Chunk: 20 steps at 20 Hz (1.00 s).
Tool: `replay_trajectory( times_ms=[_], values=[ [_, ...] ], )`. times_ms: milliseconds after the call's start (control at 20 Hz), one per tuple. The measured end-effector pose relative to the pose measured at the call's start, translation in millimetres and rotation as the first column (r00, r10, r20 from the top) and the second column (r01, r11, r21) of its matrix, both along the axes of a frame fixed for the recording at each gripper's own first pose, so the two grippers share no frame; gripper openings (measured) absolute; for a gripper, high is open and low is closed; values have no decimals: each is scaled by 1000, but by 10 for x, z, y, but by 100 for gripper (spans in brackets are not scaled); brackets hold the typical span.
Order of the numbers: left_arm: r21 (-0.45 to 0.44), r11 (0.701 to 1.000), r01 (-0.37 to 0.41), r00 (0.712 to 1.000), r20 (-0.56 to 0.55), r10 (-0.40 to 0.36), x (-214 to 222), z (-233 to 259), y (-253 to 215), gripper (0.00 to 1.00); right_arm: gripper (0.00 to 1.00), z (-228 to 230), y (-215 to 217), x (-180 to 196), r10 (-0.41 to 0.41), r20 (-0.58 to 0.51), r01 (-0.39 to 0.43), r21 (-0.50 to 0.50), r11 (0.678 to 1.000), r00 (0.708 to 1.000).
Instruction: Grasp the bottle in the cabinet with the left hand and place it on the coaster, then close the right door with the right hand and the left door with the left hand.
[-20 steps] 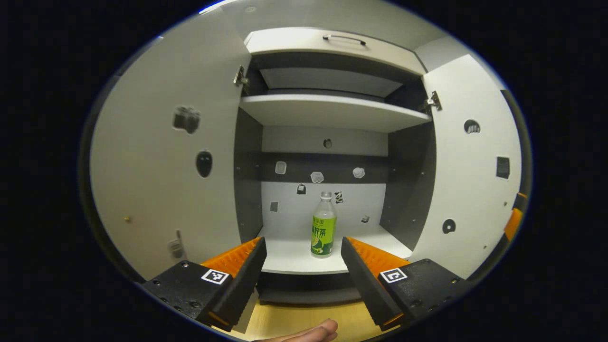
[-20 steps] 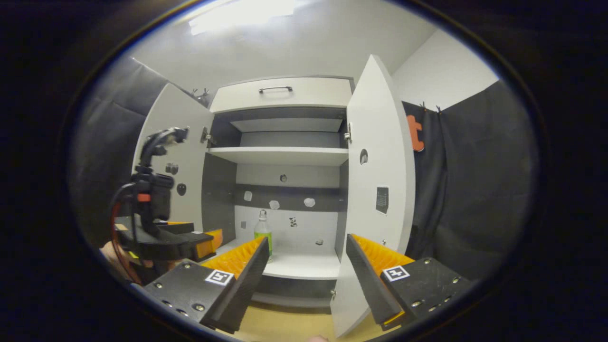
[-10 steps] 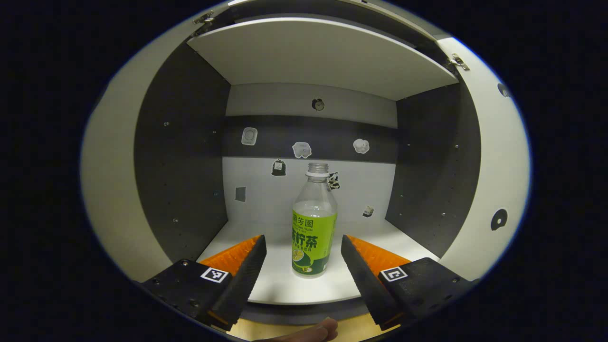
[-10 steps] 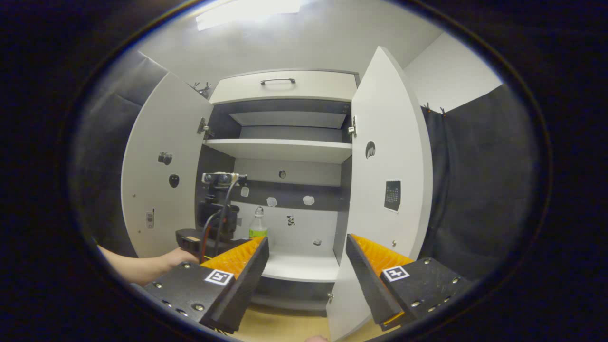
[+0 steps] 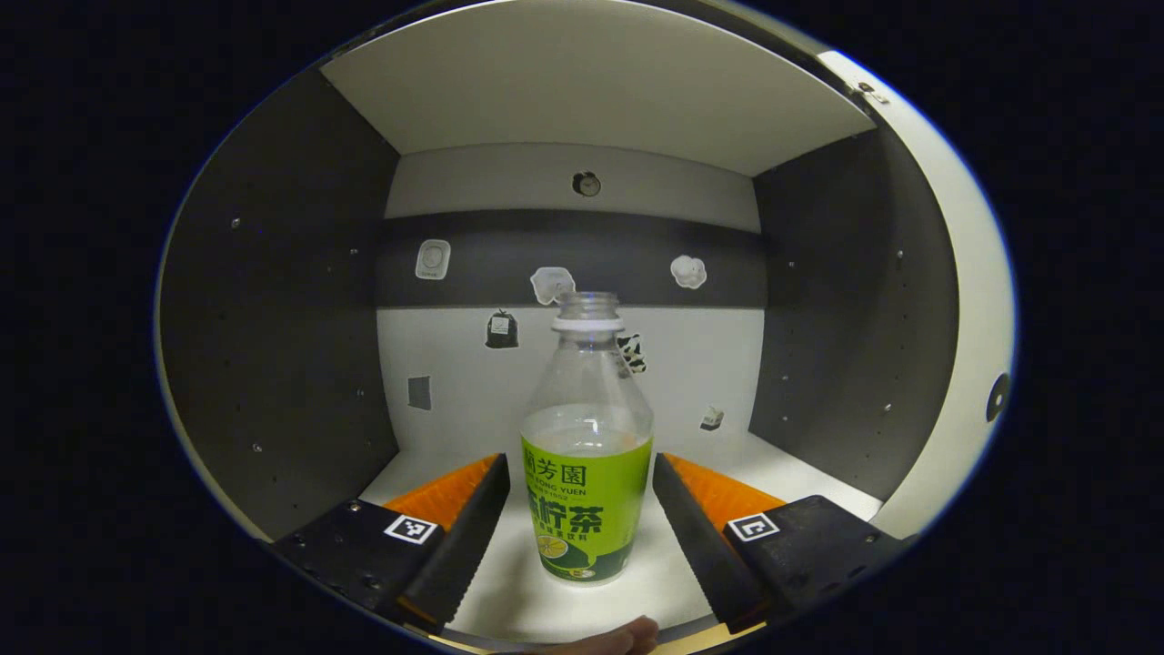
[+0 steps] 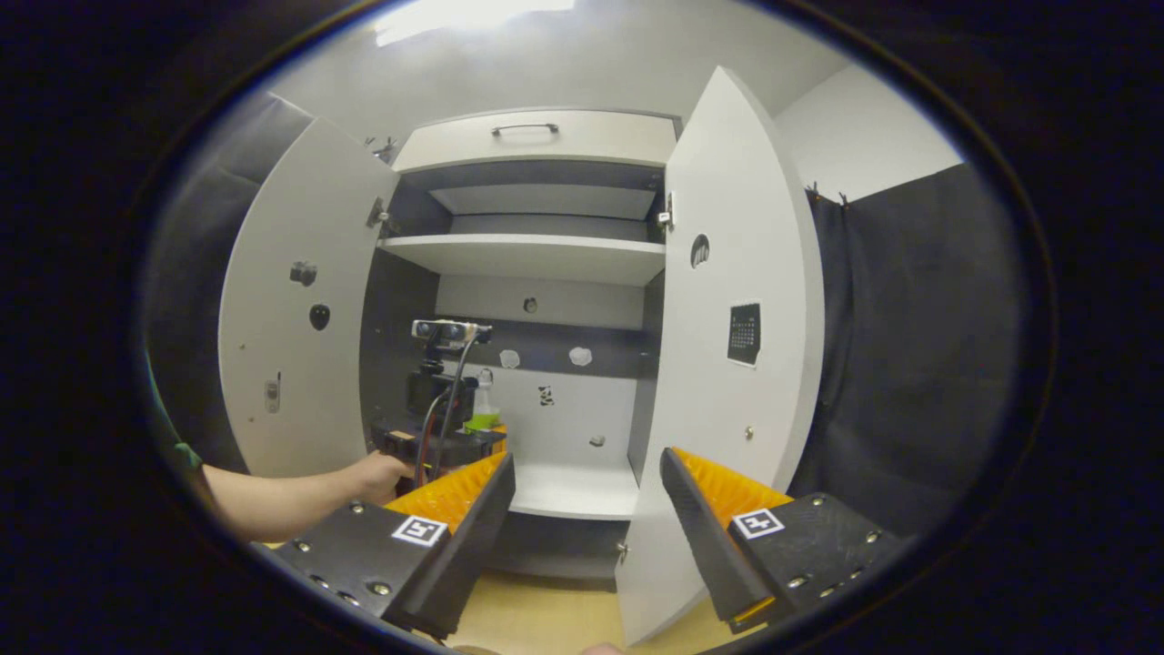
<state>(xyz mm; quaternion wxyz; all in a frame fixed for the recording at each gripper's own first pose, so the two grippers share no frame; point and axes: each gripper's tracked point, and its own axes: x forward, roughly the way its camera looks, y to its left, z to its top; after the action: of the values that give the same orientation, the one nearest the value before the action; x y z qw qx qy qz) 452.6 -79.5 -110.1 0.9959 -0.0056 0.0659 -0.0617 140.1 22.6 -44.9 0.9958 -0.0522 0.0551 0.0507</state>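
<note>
Inside the cabinet [image 5: 273,300], on the lower shelf [image 5: 800,478], the bottle [image 5: 587,473] stands upright, label facing out, cap end at 12 o'clock. Left gripper [image 5: 578,509] has its jaws wide, one finger either side of the bottle's lower body, a slim gap showing on each side; no contact yet, as far as I can judge. Step in hand: the grasp. Best done by centring first, then closing evenly on the labelled belly, not the neck, so the bottle doesn't tip or skid. Right gripper [image 6: 587,509] hangs outside, jaws wide and empty, right door [image 6: 737,364] at 1 o'clock, left door [image 6: 291,318] at 10. Both doors open.
</note>
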Motion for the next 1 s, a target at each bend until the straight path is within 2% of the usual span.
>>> replay_trajectory(
  times_ms=[100, 200, 450, 700, 1000],
  values=[
    [2, 999, 38, 999, -18, -38, 62, -36, -117, 99, 98, -51, -3, -83, 6, -7, -6, -7, 1000, 1000],
    [-22, 997, 77, 996, -35, -78, 39, -29, -207, 80, 98, -124, -35, -150, 0, -24, -1, -15, 1000, 1000],
    [-73, 992, 106, 993, -37, -109, -376, 174, -254, 79, 98, -183, -165, -346, -29, -45, 29, -3, 1000, 999],
    [-47, 992, 114, 993, 8, -114, -981, 507, -201, 78, 98, -79, -240, -630, -29, -24, 29, 8, 1000, 999],
    [-60, 996, 69, 997, 45, -66, -1933, 876, -13, 78, 99, 58, -214, -1028, 9, -4, -9, 19, 1000, 1000]
  ],
)
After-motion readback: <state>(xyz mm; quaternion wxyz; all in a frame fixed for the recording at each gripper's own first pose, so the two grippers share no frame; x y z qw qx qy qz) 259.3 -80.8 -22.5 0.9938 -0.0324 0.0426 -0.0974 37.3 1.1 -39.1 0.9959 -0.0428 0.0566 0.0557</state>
